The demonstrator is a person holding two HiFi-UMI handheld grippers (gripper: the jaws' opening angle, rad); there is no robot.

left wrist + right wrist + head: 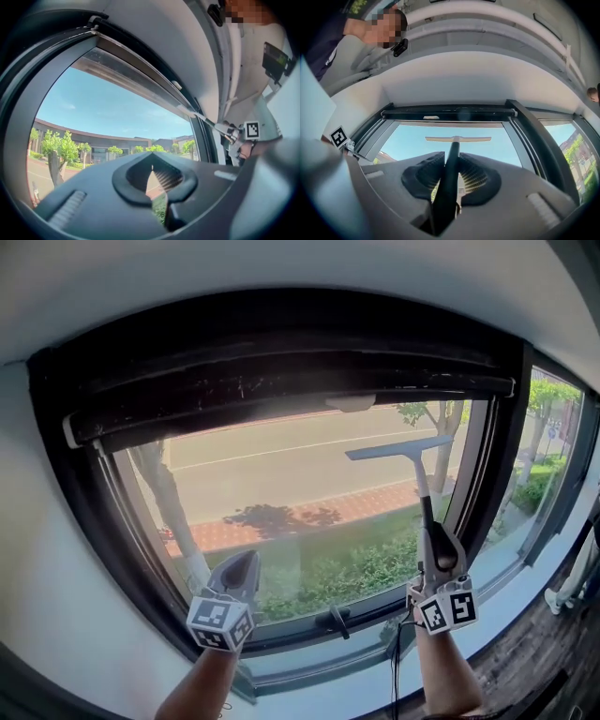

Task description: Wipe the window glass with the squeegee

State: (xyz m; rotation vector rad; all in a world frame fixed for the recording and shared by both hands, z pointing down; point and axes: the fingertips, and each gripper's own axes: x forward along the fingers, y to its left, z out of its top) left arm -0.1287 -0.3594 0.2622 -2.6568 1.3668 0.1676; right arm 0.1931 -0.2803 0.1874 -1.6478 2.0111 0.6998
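Right gripper (pixel 433 545) sits at lower right of centre in the head view, jaws clenched on the dark handle of the squeegee (pixel 412 460). The right gripper view confirms this, with the handle running up between both ribbed pads (pixel 476 176). The handle rises almost upright. The blade lies level across the upper right part of the glass (pixel 281 474), just beside the dark frame post (pixel 487 465). Whether the blade touches the pane cannot be told. Left gripper (pixel 239 566) is at lower left of centre, low before the pane and well apart from the squeegee. Its jaws are drawn together to a thin slit with nothing between them.
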